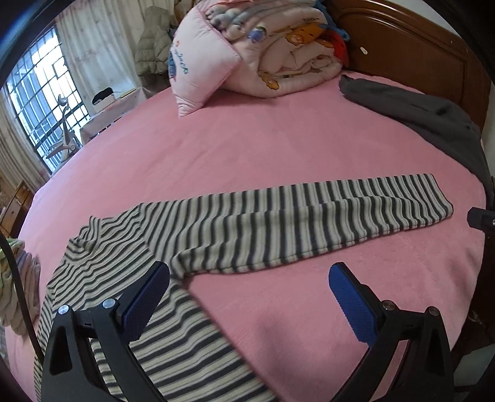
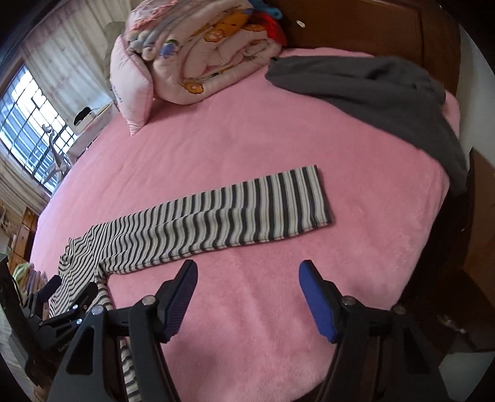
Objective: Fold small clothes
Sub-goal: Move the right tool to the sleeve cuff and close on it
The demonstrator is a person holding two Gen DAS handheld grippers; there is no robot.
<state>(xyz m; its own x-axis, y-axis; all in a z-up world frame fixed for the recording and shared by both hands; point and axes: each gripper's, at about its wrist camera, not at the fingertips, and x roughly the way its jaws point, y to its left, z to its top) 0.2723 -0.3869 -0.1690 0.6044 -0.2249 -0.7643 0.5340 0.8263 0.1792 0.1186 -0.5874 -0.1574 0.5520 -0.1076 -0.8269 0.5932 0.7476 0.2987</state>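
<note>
The striped leggings (image 1: 247,222) lie on the pink bedsheet (image 1: 278,139), one leg flat, the other trailing off the near edge. Thin, floppy knit, so I'd pinch the cuff. Left gripper (image 1: 247,297) and right gripper (image 2: 247,293) both hover with jaws apart, empty.

- Landmark: the striped garment (image 2: 198,222), lying flat across the pink bed (image 2: 247,309).
- On its near side the bed sheet is bare right up to the right tongs (image 2: 247,297), which stand apart over it with nothing between them.
- Beyond the garment a wide bare strip runs to the folded quilt (image 2: 198,52) and pink pillow (image 2: 133,92).
- Past its cuff end, a grey garment (image 2: 386,92) covers the bed corner below the wooden headboard (image 2: 371,27).
- At its crumpled end the left tongs (image 1: 247,297) hover, one finger over the fabric.
</note>
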